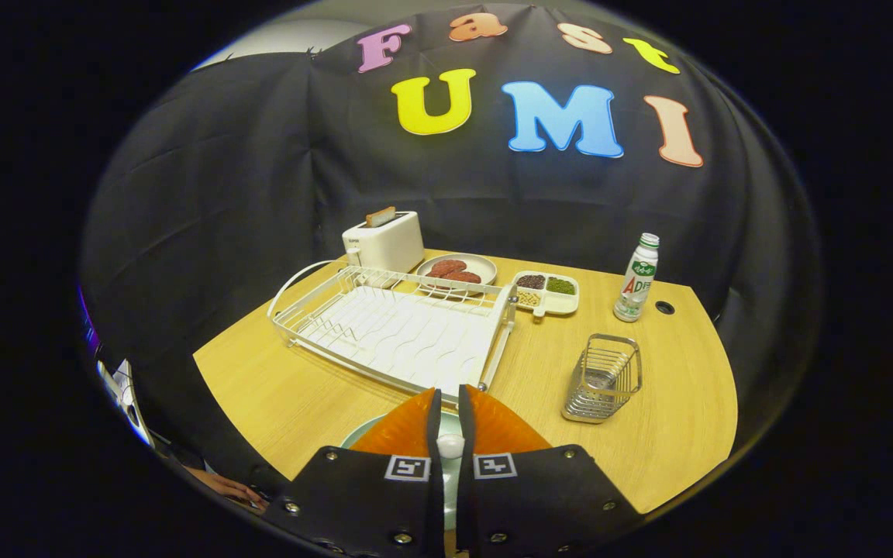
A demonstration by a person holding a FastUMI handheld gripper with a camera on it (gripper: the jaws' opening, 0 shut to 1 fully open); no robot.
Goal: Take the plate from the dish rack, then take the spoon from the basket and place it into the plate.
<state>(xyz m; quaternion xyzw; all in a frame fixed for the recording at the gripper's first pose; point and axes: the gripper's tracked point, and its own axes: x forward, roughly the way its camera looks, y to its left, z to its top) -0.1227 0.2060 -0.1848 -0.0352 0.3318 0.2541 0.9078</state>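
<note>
We see our claw [449,407] low over the near edge of the wooden worktop [671,418], its two fingers drawn almost together with only a thin slit between them. A small white rounded thing, which looks like the spoon [450,446], sits in that slit, and the fingers appear to pinch it. Directly beneath the fingers lies the pale green plate [361,434], of which we catch only a curved rim on either side.

Just beyond the fingertips stands the white wire dish rack [396,325], flat and ribbed, with a looped handle at its far left end. To its right, well apart from the claw, is the small metal wire basket [604,377]. Behind the rack we find a white toaster [384,242] with a slice poking up, a round plate of brown patties [456,271], and a divided white tray [546,292] of grains. A white bottle [637,277] with a green cap stands upright farther right.
</note>
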